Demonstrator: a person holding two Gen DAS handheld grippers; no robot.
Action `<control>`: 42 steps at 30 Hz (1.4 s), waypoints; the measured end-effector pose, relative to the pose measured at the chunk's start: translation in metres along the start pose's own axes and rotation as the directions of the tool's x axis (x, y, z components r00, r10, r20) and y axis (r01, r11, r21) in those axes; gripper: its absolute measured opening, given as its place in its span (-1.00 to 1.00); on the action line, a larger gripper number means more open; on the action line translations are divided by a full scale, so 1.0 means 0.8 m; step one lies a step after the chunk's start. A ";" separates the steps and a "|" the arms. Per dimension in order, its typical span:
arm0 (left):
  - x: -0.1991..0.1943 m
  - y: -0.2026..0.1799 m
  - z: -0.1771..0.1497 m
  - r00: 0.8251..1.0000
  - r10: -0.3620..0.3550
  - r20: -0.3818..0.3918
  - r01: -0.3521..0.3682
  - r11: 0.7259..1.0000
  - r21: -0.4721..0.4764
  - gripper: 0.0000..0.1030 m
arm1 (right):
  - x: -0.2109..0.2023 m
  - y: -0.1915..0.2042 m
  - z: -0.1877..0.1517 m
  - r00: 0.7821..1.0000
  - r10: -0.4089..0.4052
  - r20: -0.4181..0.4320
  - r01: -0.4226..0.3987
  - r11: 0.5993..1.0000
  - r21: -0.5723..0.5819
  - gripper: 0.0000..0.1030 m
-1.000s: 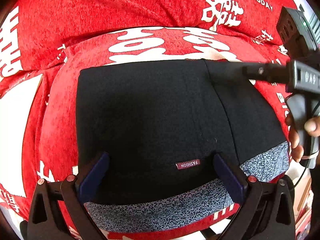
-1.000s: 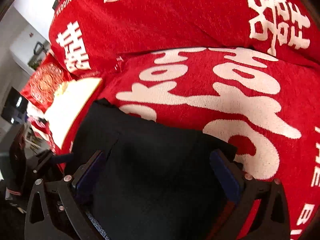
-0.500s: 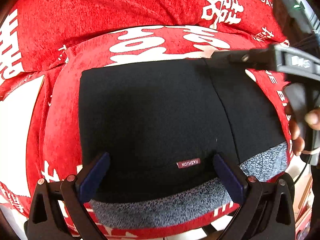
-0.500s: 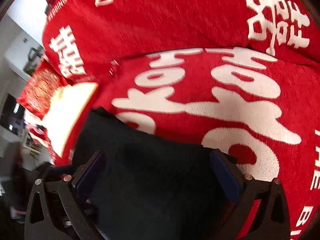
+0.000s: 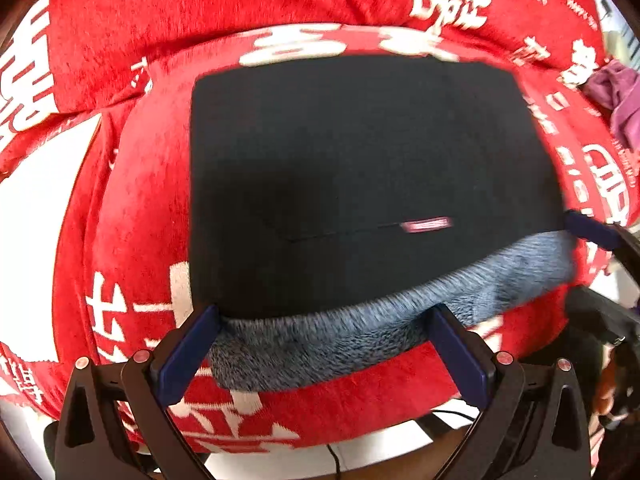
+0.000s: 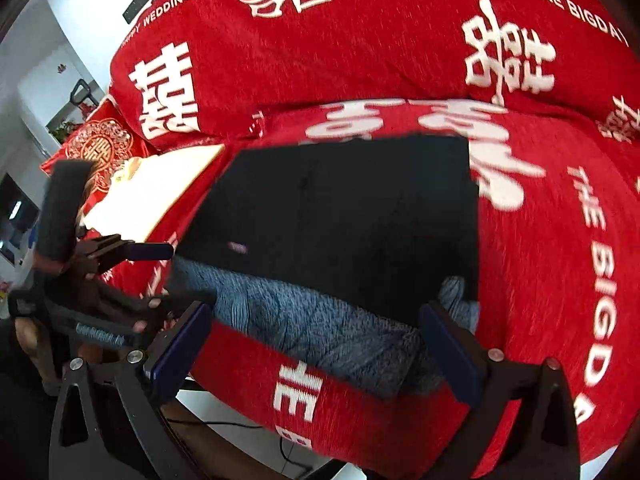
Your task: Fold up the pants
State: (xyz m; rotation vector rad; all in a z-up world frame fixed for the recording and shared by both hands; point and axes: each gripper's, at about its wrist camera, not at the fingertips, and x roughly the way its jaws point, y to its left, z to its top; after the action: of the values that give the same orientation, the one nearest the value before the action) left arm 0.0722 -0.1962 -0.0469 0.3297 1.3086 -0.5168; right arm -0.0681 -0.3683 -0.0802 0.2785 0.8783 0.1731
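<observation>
The black pants lie folded into a flat rectangle on the red sofa seat, with the grey waistband along the near edge and a small pink label on top. They also show in the right wrist view. My left gripper is open and empty, just in front of the waistband. My right gripper is open and empty at the near right corner of the pants. The left gripper appears at the left of the right wrist view.
The red sofa cover with white characters wraps the seat and the backrest. A purple cloth lies at the far right. A red cushion sits left. The seat's front edge drops to a white floor.
Both grippers have pulled back from over the pants toward the seat's front edge. The right gripper has left the far right corner. The folded pants stay in place.
</observation>
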 end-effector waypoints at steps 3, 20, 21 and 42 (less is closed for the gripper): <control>-0.022 -0.001 -0.002 0.999 -0.023 0.038 0.023 1.000 0.005 1.00 | 0.008 -0.018 -0.003 1.000 -0.001 -0.014 0.002 0.998 0.060 1.00; -0.063 0.081 0.011 0.984 -0.116 0.136 0.130 0.986 -0.106 1.00 | -0.025 0.009 -0.021 0.992 0.115 0.049 -0.118 0.991 0.066 1.00; -0.074 0.106 0.012 0.981 -0.112 0.161 0.133 0.983 -0.129 1.00 | -0.040 0.009 -0.020 0.993 0.093 0.072 -0.096 0.994 0.041 1.00; 0.028 0.093 0.065 0.967 -0.253 -0.023 0.247 0.957 -0.154 1.00 | 0.004 -0.091 0.019 0.999 -0.004 -0.051 0.015 0.974 0.224 1.00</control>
State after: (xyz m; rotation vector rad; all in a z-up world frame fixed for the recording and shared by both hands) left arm 0.1590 -0.1642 -0.0605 0.0494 1.4310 -0.6223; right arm -0.0514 -0.4395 -0.0960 0.4823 0.9499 0.0717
